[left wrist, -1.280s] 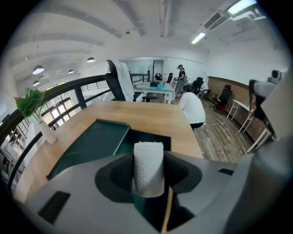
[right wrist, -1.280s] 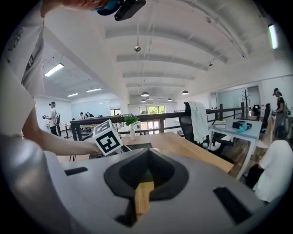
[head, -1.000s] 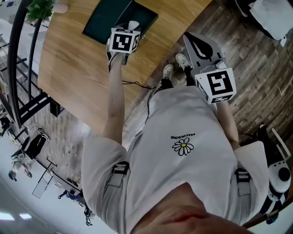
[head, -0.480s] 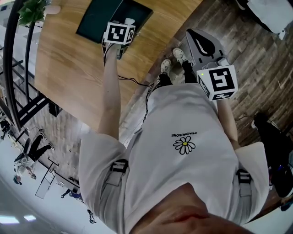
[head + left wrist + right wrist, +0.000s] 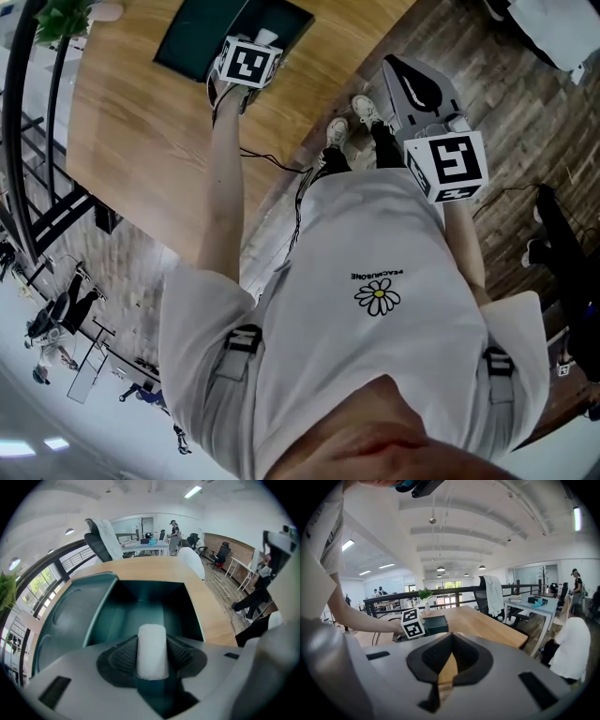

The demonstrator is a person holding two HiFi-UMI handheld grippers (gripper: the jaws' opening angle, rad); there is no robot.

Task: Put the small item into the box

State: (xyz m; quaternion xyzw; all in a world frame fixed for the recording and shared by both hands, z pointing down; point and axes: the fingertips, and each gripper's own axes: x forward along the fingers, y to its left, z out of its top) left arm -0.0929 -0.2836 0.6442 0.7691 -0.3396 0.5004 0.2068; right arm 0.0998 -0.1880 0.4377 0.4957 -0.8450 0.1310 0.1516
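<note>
Left gripper [image 5: 151, 644] clamps white roll [image 5: 152, 660] over box [image 5: 140, 604]; lower inside box before release. Right gripper [image 5: 450, 648] closed, empty, away from box.

A wooden table [image 5: 141, 122] carries a dark green box [image 5: 197, 37], open at the top; a potted plant [image 5: 73, 17] stands left of the box, and a black cable [image 5: 267, 159] trails nearer the person than the box
</note>
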